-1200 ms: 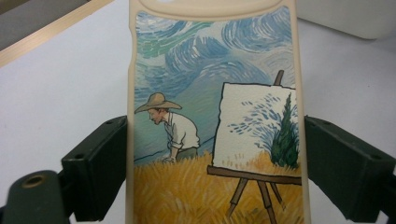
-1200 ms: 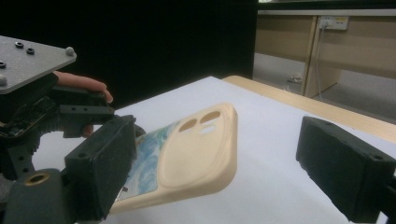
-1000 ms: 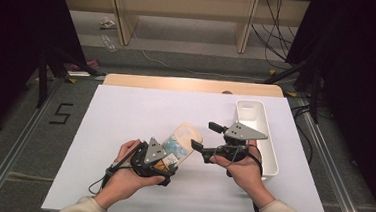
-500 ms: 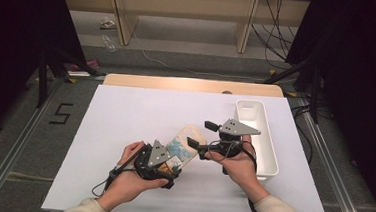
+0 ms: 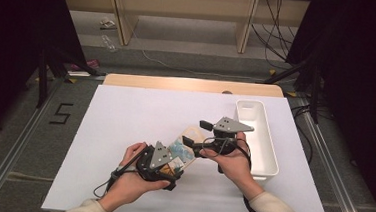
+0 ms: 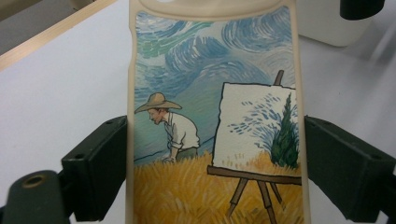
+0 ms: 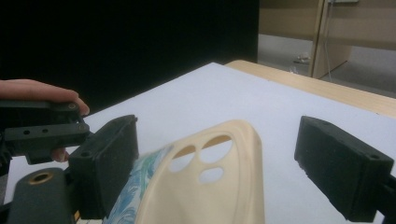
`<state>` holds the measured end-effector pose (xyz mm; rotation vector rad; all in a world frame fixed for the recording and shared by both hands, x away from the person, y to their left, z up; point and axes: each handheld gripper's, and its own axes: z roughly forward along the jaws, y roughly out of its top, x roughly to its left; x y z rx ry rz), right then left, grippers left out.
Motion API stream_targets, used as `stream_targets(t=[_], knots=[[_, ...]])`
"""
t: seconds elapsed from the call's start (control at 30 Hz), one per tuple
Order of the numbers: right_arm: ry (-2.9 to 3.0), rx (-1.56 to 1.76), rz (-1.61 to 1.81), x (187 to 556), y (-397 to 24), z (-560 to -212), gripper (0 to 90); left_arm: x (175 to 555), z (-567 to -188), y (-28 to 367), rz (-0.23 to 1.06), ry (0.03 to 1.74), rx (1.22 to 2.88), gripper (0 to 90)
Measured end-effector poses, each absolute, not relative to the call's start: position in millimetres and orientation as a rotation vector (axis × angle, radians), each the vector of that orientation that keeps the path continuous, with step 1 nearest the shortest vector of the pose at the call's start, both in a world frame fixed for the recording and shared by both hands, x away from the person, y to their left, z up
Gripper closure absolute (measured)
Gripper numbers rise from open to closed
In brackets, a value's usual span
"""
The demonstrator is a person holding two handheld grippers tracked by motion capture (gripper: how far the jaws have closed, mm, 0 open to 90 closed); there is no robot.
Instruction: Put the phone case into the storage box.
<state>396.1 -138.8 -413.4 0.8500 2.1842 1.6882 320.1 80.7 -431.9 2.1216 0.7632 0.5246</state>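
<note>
My left gripper point(image 5: 175, 157) stays clamped across the phone case point(image 5: 186, 145), jaws pressing both long edges in the left gripper view, the painted back point(image 6: 215, 116) facing up. The case sits just above the white table point(image 5: 140, 112), at about five o'clock of centre. Over the last second my right gripper point(image 5: 196, 134) has slid in from the white bin point(image 5: 267, 156) at three o'clock and now straddles the case's camera-hole end point(image 7: 210, 161), jaws spread, the right one clear of it. I judge I'm set to grip that end next.
</note>
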Motion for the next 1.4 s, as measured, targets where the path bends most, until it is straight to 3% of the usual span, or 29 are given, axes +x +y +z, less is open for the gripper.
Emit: stream_targets(t=[1.4], knots=[[2.24,0.889,1.698,402,-126,-420,19.1,318,-431,78,0.541,0.732,2.122,11.7]])
